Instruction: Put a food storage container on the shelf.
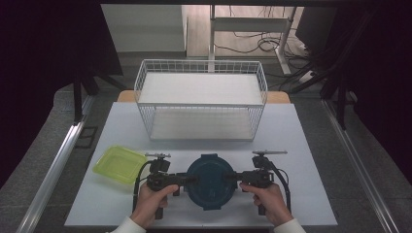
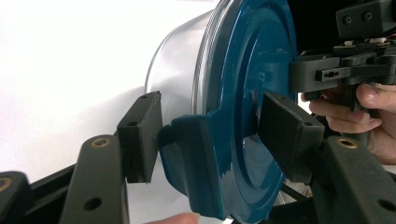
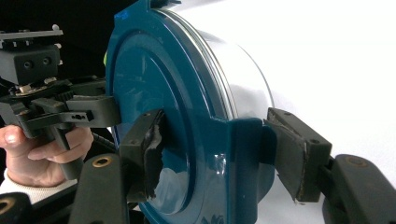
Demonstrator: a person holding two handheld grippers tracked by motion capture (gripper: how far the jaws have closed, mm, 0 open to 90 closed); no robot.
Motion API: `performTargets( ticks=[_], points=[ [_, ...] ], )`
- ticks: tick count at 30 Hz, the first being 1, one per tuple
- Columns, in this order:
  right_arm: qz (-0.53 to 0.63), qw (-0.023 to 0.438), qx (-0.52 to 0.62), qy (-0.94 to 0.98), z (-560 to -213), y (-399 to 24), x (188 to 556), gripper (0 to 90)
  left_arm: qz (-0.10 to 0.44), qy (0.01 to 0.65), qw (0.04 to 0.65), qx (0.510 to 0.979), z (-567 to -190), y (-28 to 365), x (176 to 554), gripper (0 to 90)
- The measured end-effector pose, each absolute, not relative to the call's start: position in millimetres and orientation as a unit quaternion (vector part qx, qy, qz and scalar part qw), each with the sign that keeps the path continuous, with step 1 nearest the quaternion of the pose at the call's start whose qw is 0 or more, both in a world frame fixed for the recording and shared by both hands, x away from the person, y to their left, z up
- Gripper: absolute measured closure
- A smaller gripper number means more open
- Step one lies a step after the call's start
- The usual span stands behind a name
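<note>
A round container with a dark teal lid [image 1: 210, 180] stands on the white table [image 1: 301, 145] near its front edge. Its pale body [image 2: 177, 65] shows under the lid in both gripper views. My left gripper [image 1: 193, 178] is at the lid's left side, its pads [image 2: 140, 135] pressed above and below a teal clasp tab [image 2: 196, 163]. My right gripper [image 1: 228, 177] holds the opposite tab [image 3: 247, 149] the same way, one pad [image 3: 149, 144] on the lid's top face. A hand holds each gripper.
A lime-green shallow tub [image 1: 119, 164] lies left of the container, close to my left gripper. A white two-level wire basket shelf [image 1: 201, 99] stands across the back of the table. Dark curtains flank the table on both sides.
</note>
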State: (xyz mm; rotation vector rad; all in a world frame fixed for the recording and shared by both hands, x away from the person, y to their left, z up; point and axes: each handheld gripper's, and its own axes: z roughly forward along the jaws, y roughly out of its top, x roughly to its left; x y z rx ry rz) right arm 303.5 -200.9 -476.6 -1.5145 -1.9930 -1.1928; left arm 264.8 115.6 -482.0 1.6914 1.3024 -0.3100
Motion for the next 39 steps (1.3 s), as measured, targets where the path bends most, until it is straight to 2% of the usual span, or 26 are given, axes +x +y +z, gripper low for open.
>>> performTargets(
  ticks=[20, 39],
  points=[
    [-0.457, 0.147, -0.513, -0.712, -409.1, -196.8, 342.3, 38.3, -0.087, 0.502, 0.502, 0.699, -412.3, 121.2, 306.1, 42.3],
    [-0.479, 0.127, -0.506, -0.706, -366.1, -194.6, 366.6, 38.4, -0.074, 0.488, 0.518, 0.699, -371.4, 126.6, 332.6, 43.0]
  ],
)
